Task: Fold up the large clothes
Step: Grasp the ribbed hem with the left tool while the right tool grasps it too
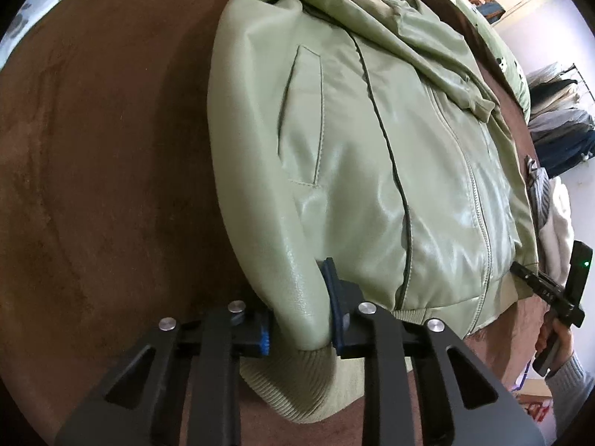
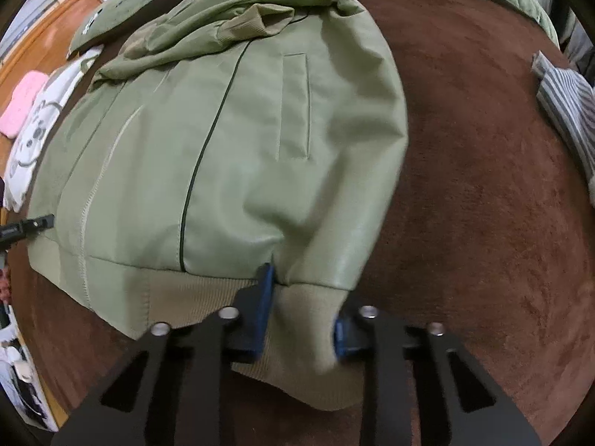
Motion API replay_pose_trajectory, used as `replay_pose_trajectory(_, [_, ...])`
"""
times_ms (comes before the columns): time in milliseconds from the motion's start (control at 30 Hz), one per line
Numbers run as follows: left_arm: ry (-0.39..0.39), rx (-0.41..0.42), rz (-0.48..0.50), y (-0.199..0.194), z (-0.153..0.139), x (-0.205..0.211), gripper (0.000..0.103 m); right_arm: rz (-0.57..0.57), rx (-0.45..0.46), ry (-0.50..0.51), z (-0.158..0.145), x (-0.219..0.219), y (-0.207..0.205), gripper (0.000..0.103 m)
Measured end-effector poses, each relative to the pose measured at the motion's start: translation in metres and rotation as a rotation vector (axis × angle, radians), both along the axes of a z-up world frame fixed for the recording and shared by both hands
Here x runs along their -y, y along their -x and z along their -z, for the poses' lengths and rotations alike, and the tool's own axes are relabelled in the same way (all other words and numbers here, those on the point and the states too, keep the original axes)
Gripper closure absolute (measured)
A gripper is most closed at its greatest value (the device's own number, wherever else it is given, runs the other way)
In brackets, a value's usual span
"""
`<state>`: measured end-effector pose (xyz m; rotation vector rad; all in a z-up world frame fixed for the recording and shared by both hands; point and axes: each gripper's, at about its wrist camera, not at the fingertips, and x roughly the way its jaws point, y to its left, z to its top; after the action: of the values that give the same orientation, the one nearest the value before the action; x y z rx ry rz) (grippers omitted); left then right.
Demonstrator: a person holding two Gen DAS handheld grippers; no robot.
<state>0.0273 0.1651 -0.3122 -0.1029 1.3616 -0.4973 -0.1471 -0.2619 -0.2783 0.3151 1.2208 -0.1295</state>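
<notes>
Brown fuzzy fabric (image 1: 93,193) covers the whole surface, and the light green jacket (image 1: 372,141) is laid flat on it, zipped front up, hem toward the cameras, so that's where the task's thing sits.

The jacket's lower corners are both pinched. The left tongs (image 1: 301,319) are clenched on the leathery fold right above the ribbed hem at one corner, with the blue pads (image 1: 333,297) pressed into the material. The right tongs (image 2: 303,316) are clamped on the ribbed waistband (image 2: 308,308) at the other corner, fabric bunched between the pads. A sleeve with a ribbed cuff (image 2: 260,18) is folded across the upper part of the jacket, and a slit pocket (image 1: 301,119) can be seen on each front panel.

Nothing is really lying in the way on the jacket itself. Around it: a striped grey garment (image 2: 569,111) is spotted near the surface's edge in the right wrist view, a green cloth with a panda print (image 2: 122,11) lies just past the collar end, and a white piece with a cartoon bear (image 2: 33,137) plus something pink (image 2: 22,104) sit off to the side. A hand (image 1: 554,345) in a grey sleeve is seen holding the other tool in the left view.

Further back, a rack of hung clothes (image 1: 557,119) stands against a pale wall, and a wooden panel (image 2: 48,41) is visible.
</notes>
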Motion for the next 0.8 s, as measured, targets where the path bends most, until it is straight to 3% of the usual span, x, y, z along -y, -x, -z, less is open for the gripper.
replay_pose_trajectory(100, [0.02, -0.016, 0.005, 0.002, -0.005, 0.004, 0.088, -0.018, -0.009, 0.021, -0.006, -0.002, 0.0, 0.09])
replay_pose_trajectory(333, [0.06, -0.057, 0.0, 0.016, -0.027, -0.003, 0.09, -0.016, -0.009, 0.024, -0.034, -0.002, 0.004, 0.092])
replay_pose_trajectory(567, [0.034, -0.092, 0.045, 0.038, -0.055, -0.01, 0.09, -0.04, -0.064, 0.008, -0.069, -0.017, 0.034, 0.093])
replay_pose_trajectory(800, [-0.001, -0.134, 0.025, 0.071, -0.067, -0.023, 0.09, -0.042, -0.127, 0.046, -0.096, -0.049, 0.078, 0.094])
